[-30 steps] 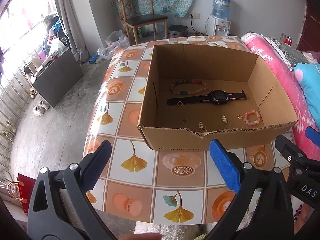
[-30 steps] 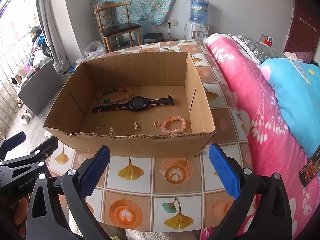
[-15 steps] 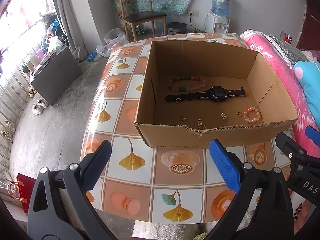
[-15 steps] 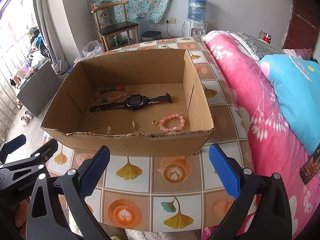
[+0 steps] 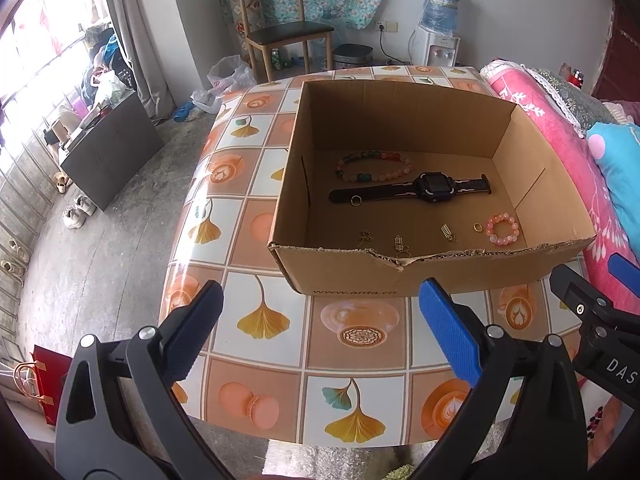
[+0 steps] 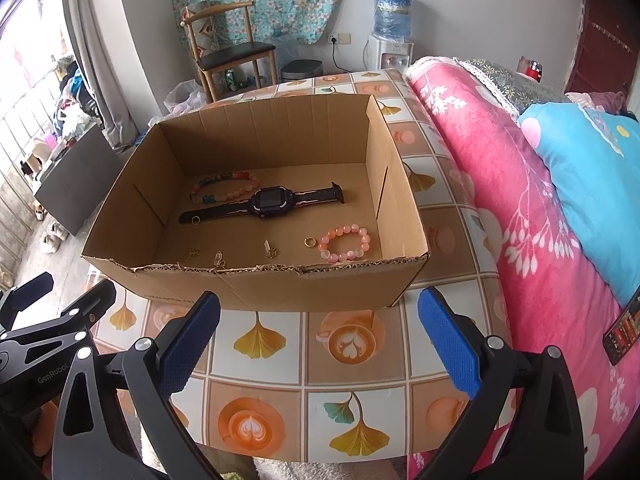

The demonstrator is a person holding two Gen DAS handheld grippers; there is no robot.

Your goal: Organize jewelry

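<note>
Nearest us, left gripper (image 5: 318, 324) and right gripper (image 6: 318, 334) hang over the near counter (image 6: 264, 364) edge, jaws spread wide, both empty. Just beyond sits the cardboard box (image 6: 260, 284), torn front rim. Inside, near row: small gold charms (image 6: 218, 258), a gold ring (image 6: 309, 242), pink bead bracelet (image 6: 344, 242) at right. Further in: black watch (image 6: 266, 202), then multicolour bead bracelet (image 6: 224, 188) touching its far side. We judge the next pick wants a steep entry over the front wall, jaws narrowed for small pieces. The charms are too tiny to identify; the nearest ones are partly cut off by the rim.
</note>
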